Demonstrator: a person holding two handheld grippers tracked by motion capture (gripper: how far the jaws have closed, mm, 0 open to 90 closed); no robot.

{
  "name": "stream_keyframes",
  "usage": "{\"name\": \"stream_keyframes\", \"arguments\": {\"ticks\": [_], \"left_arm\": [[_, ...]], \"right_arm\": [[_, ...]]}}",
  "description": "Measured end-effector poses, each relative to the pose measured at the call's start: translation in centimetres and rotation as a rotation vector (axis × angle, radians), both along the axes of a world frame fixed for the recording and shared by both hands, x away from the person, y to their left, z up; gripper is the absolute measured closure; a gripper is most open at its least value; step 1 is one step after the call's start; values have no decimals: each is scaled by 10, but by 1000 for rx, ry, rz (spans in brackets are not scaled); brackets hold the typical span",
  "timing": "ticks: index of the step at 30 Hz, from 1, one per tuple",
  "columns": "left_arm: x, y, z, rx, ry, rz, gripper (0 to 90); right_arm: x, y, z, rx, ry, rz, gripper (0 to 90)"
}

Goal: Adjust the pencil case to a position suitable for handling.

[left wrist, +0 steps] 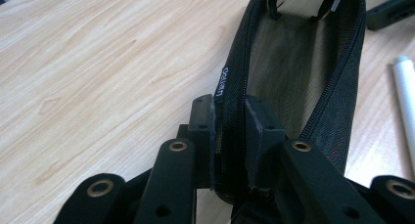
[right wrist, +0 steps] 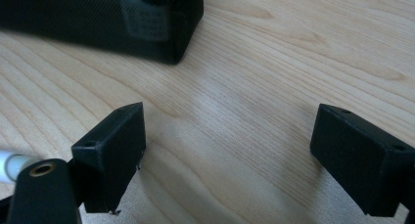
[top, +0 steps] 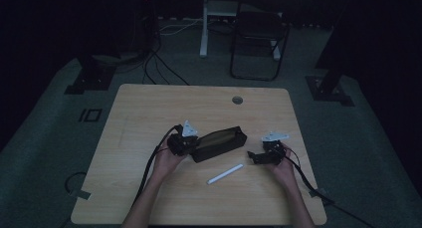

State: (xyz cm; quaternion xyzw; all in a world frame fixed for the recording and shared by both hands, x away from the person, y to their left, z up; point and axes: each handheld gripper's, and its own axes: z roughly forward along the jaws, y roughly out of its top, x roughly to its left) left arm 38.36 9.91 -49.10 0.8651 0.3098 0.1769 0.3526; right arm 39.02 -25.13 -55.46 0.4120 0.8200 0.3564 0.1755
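Your left gripper [left wrist: 230, 136] has its jaws clenched on the black pouch's [top: 219, 143] zipper edge, while your right gripper [right wrist: 230, 160] hovers released over the surface [top: 149, 113].

The pencil pouch [left wrist: 293, 72] is showing black zipper edging around an olive-brown mesh panel, with small white lettering on its black side tag [left wrist: 221, 83]. Beside the pouch, the marker [left wrist: 405, 101] is looking plain white. The table [left wrist: 98, 62] under the pouch is displaying pale wood grain. Both the left gripper [left wrist: 230, 131] and the right gripper [right wrist: 227, 160] are appearing matte black with brass-coloured rivets.
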Motion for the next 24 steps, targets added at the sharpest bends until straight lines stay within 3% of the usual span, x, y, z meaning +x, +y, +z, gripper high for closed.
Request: {"name": "stream_keyframes", "arguments": {"ticks": [17, 20, 21, 24], "left_arm": [[-16, 9, 0, 18, -11, -51, 762], [-16, 10, 1, 19, -8, -34, 713], [-16, 11, 1, 14, -5, -28, 637], [-16, 15, 2, -15, 3, -25, 589]], "right_arm": [[0, 0, 0, 0, 0, 1, 132], [0, 0, 0, 0, -1, 0, 132], [0, 0, 0, 0, 0, 0, 132], [0, 0, 0, 0, -1, 0, 132]]}}
